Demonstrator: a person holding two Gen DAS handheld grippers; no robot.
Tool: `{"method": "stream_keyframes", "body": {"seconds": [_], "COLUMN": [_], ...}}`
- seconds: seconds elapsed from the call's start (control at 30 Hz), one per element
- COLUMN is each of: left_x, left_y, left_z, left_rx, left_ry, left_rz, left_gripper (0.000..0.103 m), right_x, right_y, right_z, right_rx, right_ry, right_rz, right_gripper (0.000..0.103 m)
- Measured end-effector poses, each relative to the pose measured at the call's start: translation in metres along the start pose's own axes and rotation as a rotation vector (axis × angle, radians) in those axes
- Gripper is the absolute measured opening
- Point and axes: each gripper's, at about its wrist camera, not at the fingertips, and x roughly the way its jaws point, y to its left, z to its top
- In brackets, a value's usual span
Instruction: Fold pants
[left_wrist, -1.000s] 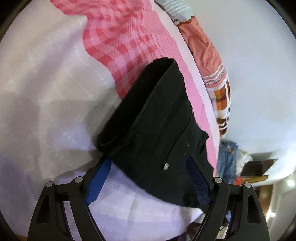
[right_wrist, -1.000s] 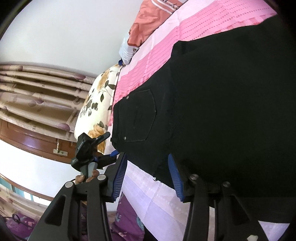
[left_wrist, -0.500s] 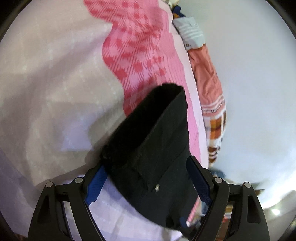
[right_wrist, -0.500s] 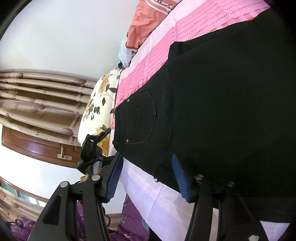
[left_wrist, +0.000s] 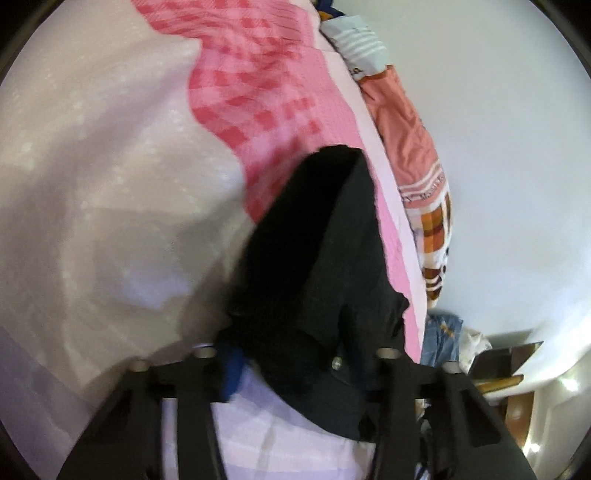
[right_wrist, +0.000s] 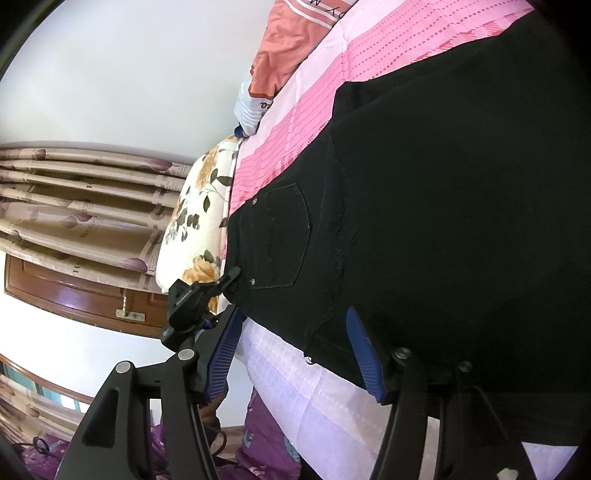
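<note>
Black pants (left_wrist: 317, 258) lie on a pink checked bedsheet (left_wrist: 258, 92), with a folded edge raised toward me in the left wrist view. My left gripper (left_wrist: 295, 369) has its jaws closing on the waist corner near a rivet, and the bunched fabric fills the gap between the pads. In the right wrist view the pants (right_wrist: 443, 221) spread wide, back pocket showing. My right gripper (right_wrist: 291, 354) is at the near edge of the pants, jaws opening. Its right pad lies against the fabric, its left pad hangs past the bed's edge. The left gripper (right_wrist: 192, 299) shows beyond, at the waistband.
A pale blanket (left_wrist: 92, 184) covers the bed's left part. A folded orange quilt (left_wrist: 402, 118) lies along the far wall side. A floral pillow (right_wrist: 195, 221) sits by the curtains (right_wrist: 74, 192). A cardboard box (left_wrist: 506, 358) and heaped clothes (left_wrist: 441, 332) stand beyond the bed.
The left jaws have drawn in from wide apart onto the pants' waist corner. The right jaws have spread slightly. Neither hand has shifted much.
</note>
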Motion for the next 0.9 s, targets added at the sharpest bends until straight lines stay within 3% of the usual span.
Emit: {"method": "stream_keyframes", "body": {"seconds": [0.1,0.27,0.4,0.43,0.47,0.53,0.73,0.9], "left_x": [0.0,0.008,0.013,0.015,0.016,0.014,0.004,0.001], "left_y": [-0.014,-0.038,-0.051,-0.054,-0.057,-0.059,-0.098,-0.104], "left_z": [-0.006,-0.02,-0.027,-0.029,-0.031,-0.031,-0.05,-0.048], "left_rx": [0.066,0.177,0.273,0.31,0.351,0.378,0.543,0.546], "left_ry": [-0.044,-0.113,-0.125,-0.126,-0.138,-0.142,-0.226,-0.23], "left_rz": [0.066,0.109,0.171,0.206,0.281,0.319,0.403,0.407], "left_gripper": [0.043,0.077,0.08,0.067,0.046,0.036,0.029,0.029], "right_x": [0.001,0.001,0.001,0.001,0.002,0.003,0.004,0.005], "right_y": [0.001,0.003,0.005,0.005,0.005,0.005,0.005,0.004], "right_z": [-0.001,-0.002,-0.004,-0.004,-0.004,-0.004,-0.004,-0.003], "right_rx": [-0.002,-0.001,-0.003,-0.003,-0.003,-0.002,-0.002,0.0], "right_ry": [0.0,-0.002,-0.007,-0.009,-0.01,-0.013,-0.017,-0.017], "right_rz": [-0.005,-0.015,-0.025,-0.027,-0.029,-0.035,-0.044,-0.043], "right_gripper": [0.057,0.058,0.059,0.059,0.059,0.059,0.059,0.059]}}
